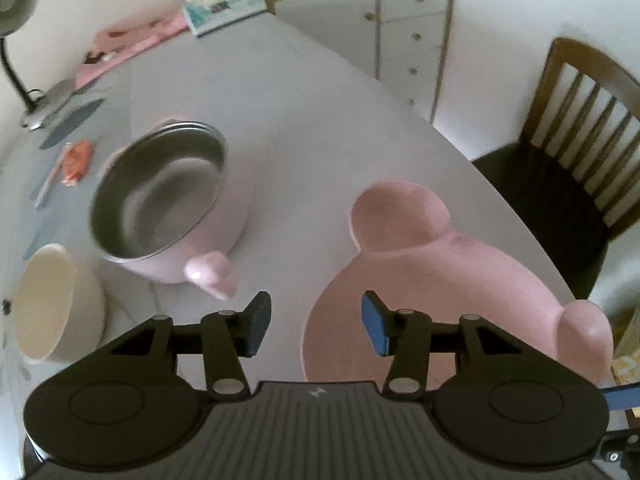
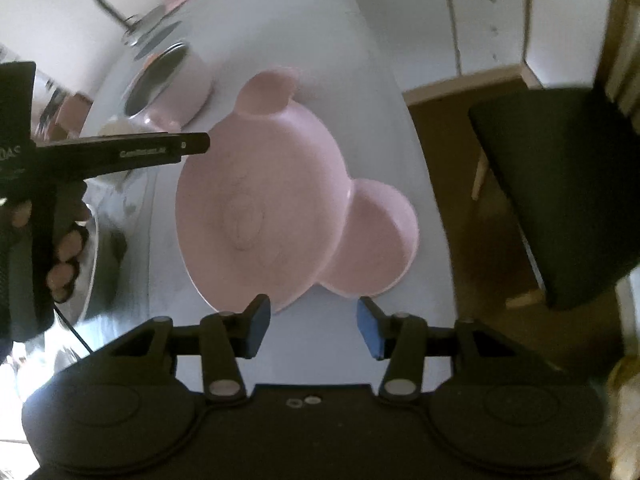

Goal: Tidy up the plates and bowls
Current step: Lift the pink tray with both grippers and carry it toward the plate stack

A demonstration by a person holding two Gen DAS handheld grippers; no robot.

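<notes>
A pink bear-shaped plate point(image 1: 432, 280) with two round ear compartments lies flat on the white table; it also shows in the right wrist view point(image 2: 280, 200). A pink bowl with a steel inside point(image 1: 160, 200) stands left of it, and a cream bowl point(image 1: 48, 304) sits further left near me. My left gripper point(image 1: 316, 324) is open and empty, above the plate's near left rim. My right gripper point(image 2: 310, 326) is open and empty, just short of the plate's near edge. The left gripper's body point(image 2: 120, 154) reaches in from the left in the right wrist view.
A wooden chair point(image 1: 572, 152) stands at the table's right side. A tissue pack point(image 1: 224, 4), pink cloth point(image 1: 132, 44), a desk lamp point(image 1: 16, 40) and an orange packet point(image 1: 76, 162) lie at the far left. A cabinet with drawers point(image 1: 400, 32) stands behind the table.
</notes>
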